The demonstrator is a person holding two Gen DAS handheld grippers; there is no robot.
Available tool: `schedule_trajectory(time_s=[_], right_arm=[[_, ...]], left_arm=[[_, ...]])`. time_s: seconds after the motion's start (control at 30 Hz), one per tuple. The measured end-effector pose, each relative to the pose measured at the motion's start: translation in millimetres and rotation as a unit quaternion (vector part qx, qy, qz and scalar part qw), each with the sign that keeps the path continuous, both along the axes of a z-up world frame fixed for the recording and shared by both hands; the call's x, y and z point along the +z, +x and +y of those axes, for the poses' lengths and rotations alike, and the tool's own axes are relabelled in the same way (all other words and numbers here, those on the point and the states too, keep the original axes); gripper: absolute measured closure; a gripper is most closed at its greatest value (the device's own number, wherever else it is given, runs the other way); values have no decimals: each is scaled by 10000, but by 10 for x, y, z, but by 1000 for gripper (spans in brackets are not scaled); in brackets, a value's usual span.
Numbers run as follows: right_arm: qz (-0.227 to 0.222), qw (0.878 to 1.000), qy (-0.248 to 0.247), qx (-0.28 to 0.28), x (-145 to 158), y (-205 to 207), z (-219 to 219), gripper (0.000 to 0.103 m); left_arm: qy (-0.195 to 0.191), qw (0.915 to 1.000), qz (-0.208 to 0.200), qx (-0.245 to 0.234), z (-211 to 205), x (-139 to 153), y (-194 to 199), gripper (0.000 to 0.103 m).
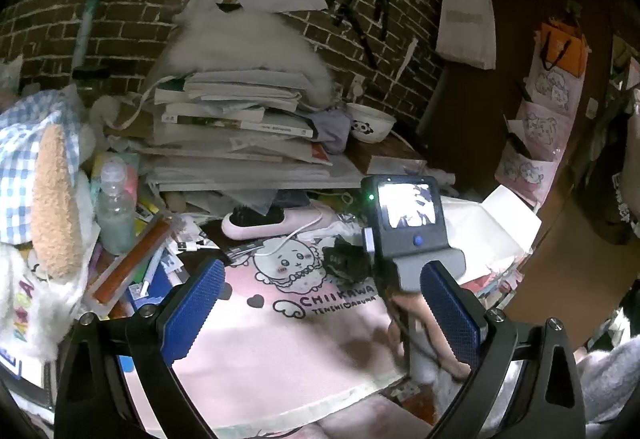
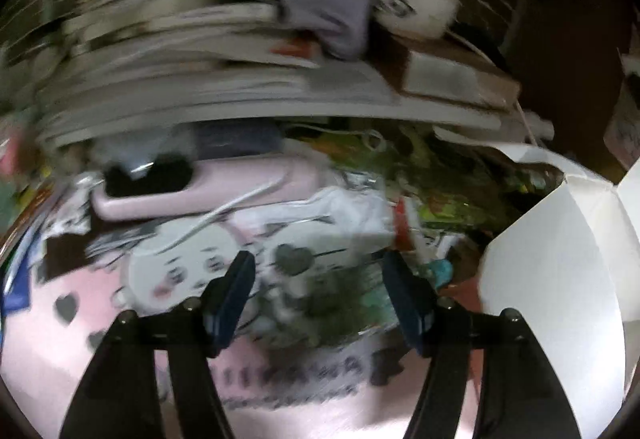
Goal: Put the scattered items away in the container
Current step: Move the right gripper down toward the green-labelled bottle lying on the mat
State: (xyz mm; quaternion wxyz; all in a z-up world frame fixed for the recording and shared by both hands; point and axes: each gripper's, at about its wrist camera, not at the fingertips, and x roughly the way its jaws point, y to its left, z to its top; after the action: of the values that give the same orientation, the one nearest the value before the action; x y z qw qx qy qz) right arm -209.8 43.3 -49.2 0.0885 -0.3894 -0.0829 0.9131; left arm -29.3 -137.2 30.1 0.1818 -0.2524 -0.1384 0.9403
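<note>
My left gripper [image 1: 320,279] hangs open over a pink cartoon-print mat [image 1: 280,343], with nothing between its blue pads [image 1: 192,311]. Ahead of it a hand [image 1: 416,323] holds the right gripper's body with its lit screen [image 1: 408,211], and a small black object [image 1: 344,263] lies on the mat just beside it. In the blurred right wrist view my right gripper [image 2: 322,279] stands open above a dark blurred object [image 2: 320,303] that its pads do not touch. The white open container [image 2: 552,279] stands to the right, the white container [image 1: 496,227] also showing behind the right gripper.
A pink brush-like device [image 1: 272,225] and a white cable [image 1: 280,243] lie at the mat's far edge. Behind them a tall pile of books and papers [image 1: 240,127] carries a panda bowl [image 1: 370,123]. A bottle [image 1: 114,211], a plush toy [image 1: 48,199] and clutter crowd the left.
</note>
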Motion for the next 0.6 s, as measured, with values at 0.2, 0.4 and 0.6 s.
schedule_trajectory(time_s=[0.2, 0.4, 0.6], right_arm=[[-773, 9964, -250, -259, -150, -362, 334, 32], [-1105, 9916, -651, 132, -176, -294, 353, 4], [-1388, 9800, -1251, 680, -118, -77, 344, 0]], left_arm=[[0, 10000, 16, -27, 23, -4, -20, 5], [5, 10000, -11, 14, 15, -18, -25, 5], [44, 10000, 7, 19, -10, -27, -18, 5]])
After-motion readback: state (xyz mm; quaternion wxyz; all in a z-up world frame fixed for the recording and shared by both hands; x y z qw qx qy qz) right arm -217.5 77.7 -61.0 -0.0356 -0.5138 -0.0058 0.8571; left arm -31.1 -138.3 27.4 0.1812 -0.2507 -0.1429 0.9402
